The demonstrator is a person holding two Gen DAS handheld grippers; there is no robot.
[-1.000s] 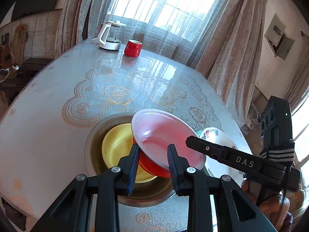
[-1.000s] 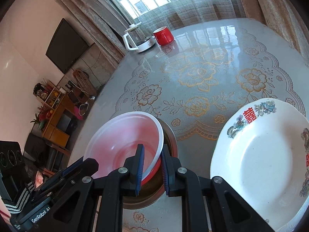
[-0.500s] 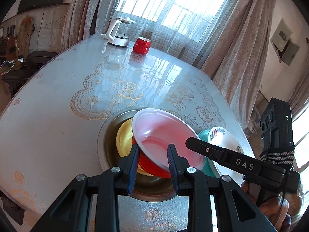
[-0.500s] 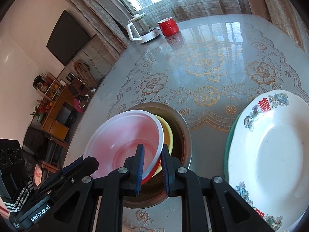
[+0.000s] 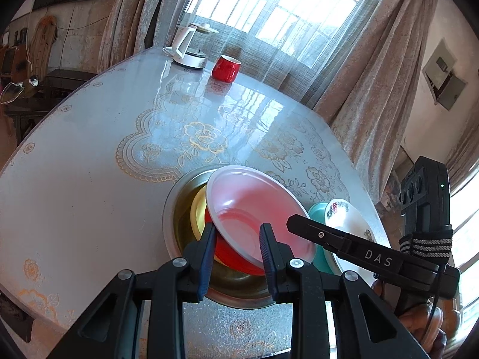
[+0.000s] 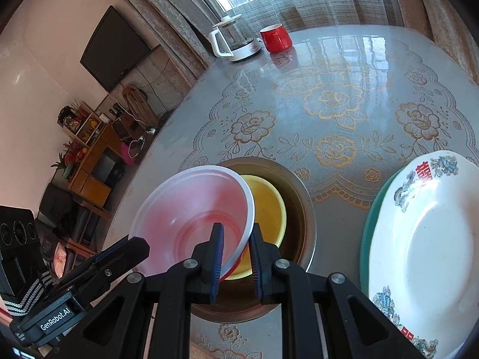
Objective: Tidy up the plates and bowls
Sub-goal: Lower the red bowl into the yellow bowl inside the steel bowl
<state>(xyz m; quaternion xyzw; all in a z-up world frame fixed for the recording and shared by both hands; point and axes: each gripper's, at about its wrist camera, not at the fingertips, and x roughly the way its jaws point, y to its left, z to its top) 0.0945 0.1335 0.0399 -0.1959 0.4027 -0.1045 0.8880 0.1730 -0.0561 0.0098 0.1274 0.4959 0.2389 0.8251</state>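
Two bowls (image 6: 191, 218), pink and red, gripped; one yellow (image 6: 266, 206).

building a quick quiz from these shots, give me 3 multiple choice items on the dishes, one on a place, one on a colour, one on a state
1. Where is the yellow bowl?
A. inside the metal basin
B. on the flowered plate
C. beside the kettle

2. What colour is the cup next to the kettle?
A. green
B. red
C. white

3. What are the right tongs doing?
A. hanging open above the table
B. closed on the rim of the pink bowl
C. closed on the cup

Answers: 1 A, the yellow bowl sits within the basin's metal wall. 2 B, the cup is plainly red in both views. 3 B, the bowl's rim runs between the two closed fingers, with a red bowl just under it.
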